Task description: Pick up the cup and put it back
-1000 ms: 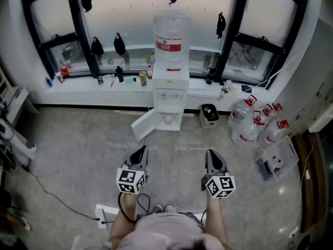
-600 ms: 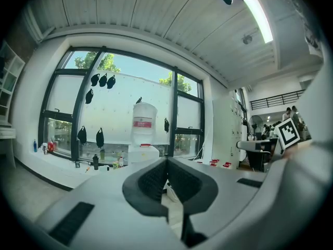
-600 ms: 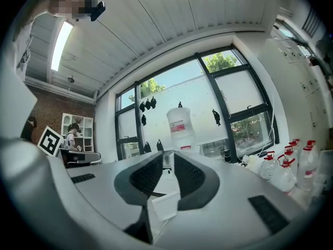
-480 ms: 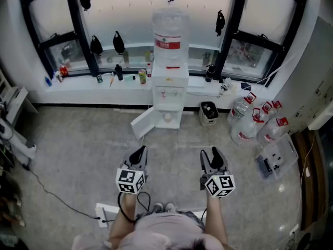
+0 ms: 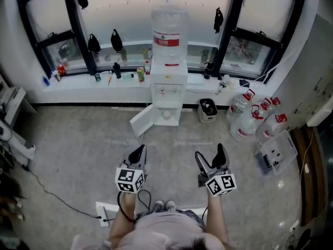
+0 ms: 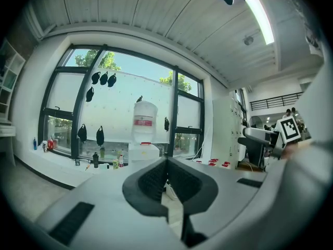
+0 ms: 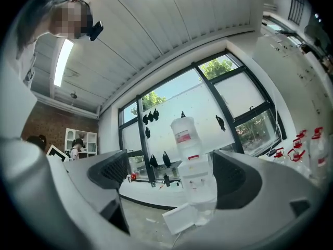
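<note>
Grey speckled floor (image 5: 78, 139) lies open between the person (image 5: 166, 233) and the far wall. It is bounded far by the white window sill (image 5: 78, 82), left by shelving (image 5: 11, 113) and right by a pale wall (image 5: 312, 72). Against the sill at centre stands the white water dispenser (image 5: 168, 87). Its lower door (image 5: 141, 122) swings out to the near left into the free floor. Right of it, a cluster of large water bottles (image 5: 250, 124) and a clear box (image 5: 276, 155) narrow that side. A black cable (image 5: 52, 194) trails across the near left floor.

The left gripper (image 5: 138, 152) has its jaws pressed together, empty. The right gripper (image 5: 209, 153) has just been opening, and its jaws stand wide apart with nothing between. In the dispenser's open lower compartment sits a small pale round shape, apparently the cup (image 5: 167, 114), too small to describe further.
</note>
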Tool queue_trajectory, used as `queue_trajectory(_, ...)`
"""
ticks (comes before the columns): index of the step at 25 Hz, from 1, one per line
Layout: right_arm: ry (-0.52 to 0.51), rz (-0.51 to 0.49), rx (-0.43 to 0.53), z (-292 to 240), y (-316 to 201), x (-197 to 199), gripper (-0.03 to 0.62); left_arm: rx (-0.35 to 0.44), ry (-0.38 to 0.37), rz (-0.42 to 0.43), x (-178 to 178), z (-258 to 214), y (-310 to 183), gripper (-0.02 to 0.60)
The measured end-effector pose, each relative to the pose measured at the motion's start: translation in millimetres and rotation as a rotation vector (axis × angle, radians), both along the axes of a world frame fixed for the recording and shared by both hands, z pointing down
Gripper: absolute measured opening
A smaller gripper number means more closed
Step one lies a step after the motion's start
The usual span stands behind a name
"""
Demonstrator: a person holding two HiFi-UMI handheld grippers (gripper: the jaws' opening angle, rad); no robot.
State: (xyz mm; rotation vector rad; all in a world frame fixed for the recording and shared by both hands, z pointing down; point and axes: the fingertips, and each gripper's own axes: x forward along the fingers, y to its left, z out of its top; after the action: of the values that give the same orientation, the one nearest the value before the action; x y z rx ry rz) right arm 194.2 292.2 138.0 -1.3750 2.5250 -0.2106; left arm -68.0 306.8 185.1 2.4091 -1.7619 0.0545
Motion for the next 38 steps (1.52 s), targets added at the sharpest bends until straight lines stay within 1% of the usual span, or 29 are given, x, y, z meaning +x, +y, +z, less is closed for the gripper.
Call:
queue_trajectory(3, 0.002, 0.024, -0.004, -0.5, -0.4, -1.0, 0.515, 0.001, -0.002, 0.011, -2.6, -0.8, -1.3, 0.025)
queue_trajectory(9, 0.01, 0.035, -0.001, 0.5, 2.6, -11.1, 0.517, 0.016, -0.007, 0.046, -3.9, -0.1, -1.9, 0.025)
queue_trajectory(15, 0.019, 0.053, -0.013, 8.6, 1.7, -18.6, 0.517, -0.004, -0.008, 0.073, -6.7, 10.6, -0.4, 0.025)
queue_trajectory(24, 0.011, 0.058, -0.033, 20.5, -25.4, -34.1, 0.517, -0.001, 0.011, 0.057, -30.3, 14.7, -26.1, 0.025)
queue_trajectory(27, 0.01, 0.06, -0.032, 22.0, -43.0, -36.7, 0.517, 0.002, 0.008, 0.053, -35.3, 15.4, -42.4, 0.025)
queue_trajectory(33, 0.0, 0.049, -0.034, 17.6, -97.1, -41.4, 0.517, 0.009, 0.013, 0.035, -42.8, 11.3, -95.7, 0.025)
queue_trajectory(38, 0.003, 0.042, -0.034, 25.1, -158.8, -44.4, 0.517, 0.002, 0.009, 0.022, -48.2, 21.0, -155.0, 0.025)
